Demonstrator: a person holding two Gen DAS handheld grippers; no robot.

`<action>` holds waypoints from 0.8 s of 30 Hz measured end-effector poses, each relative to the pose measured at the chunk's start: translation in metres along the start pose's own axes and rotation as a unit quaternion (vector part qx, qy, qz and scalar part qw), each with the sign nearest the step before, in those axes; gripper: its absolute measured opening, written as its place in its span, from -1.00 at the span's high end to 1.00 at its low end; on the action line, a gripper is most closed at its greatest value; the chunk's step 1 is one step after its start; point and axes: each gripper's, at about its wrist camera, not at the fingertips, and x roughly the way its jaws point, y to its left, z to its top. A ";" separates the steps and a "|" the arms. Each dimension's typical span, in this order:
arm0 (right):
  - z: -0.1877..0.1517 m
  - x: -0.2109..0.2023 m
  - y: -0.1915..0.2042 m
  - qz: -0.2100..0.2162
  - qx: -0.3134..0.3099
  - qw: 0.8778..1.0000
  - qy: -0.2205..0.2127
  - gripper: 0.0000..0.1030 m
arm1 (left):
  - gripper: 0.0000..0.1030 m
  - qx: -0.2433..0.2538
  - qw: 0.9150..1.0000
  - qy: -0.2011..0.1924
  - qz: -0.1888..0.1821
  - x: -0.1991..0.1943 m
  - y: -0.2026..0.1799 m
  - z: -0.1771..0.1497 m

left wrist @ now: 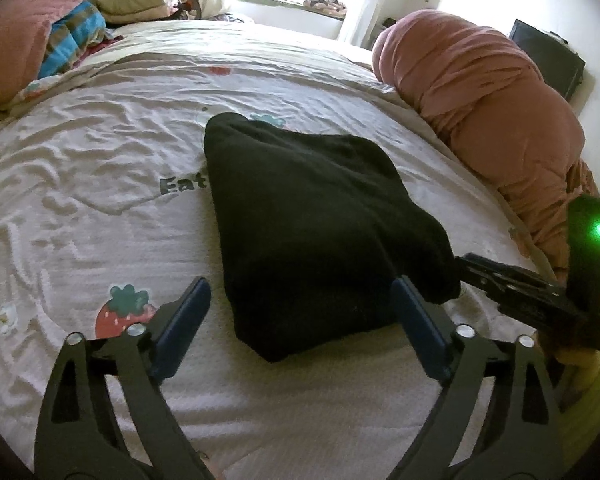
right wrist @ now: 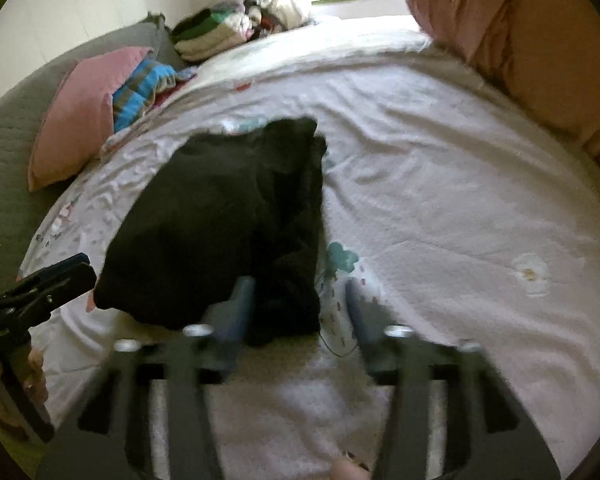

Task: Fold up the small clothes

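Observation:
A folded black garment [left wrist: 312, 216] lies on the white printed bedspread [left wrist: 92, 168]. My left gripper [left wrist: 300, 316] is open, its blue-padded fingers on either side of the garment's near edge. The right gripper [left wrist: 472, 270] shows at the garment's right corner in the left wrist view. In the right wrist view the garment [right wrist: 220, 216] lies ahead and to the left. My right gripper [right wrist: 300, 308] is open, its left finger at the garment's near corner, its right finger over the bare bedspread [right wrist: 440, 200]. The view is blurred. The left gripper [right wrist: 64, 270] shows at the garment's left.
A pink rolled duvet [left wrist: 480, 100] lies along the right side of the bed. A pink pillow [left wrist: 20, 36], a striped blue cloth [left wrist: 72, 36] and a stack of folded clothes [left wrist: 136, 0] sit at the far left. A window is behind.

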 end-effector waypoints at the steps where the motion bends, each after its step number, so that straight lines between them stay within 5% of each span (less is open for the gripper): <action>1: -0.002 -0.008 0.002 -0.006 -0.005 1.000 -0.010 -0.12 | -0.69 -0.002 1.000 -0.002 -0.001 -0.003 0.000 0.000; 5: -0.011 -0.035 0.016 -0.019 -0.027 0.998 -0.046 -0.76 | -0.82 -0.006 1.000 -0.014 0.001 -0.015 0.002 -0.002; 13: -0.039 -0.071 0.051 -0.056 -0.076 0.991 -0.097 -0.91 | -0.82 -0.004 0.999 -0.040 0.025 -0.049 0.005 -0.023; 24: -0.082 -0.085 0.070 -0.071 -0.060 0.989 -0.116 -0.91 | -0.82 0.004 0.997 -0.056 0.048 -0.084 0.008 -0.068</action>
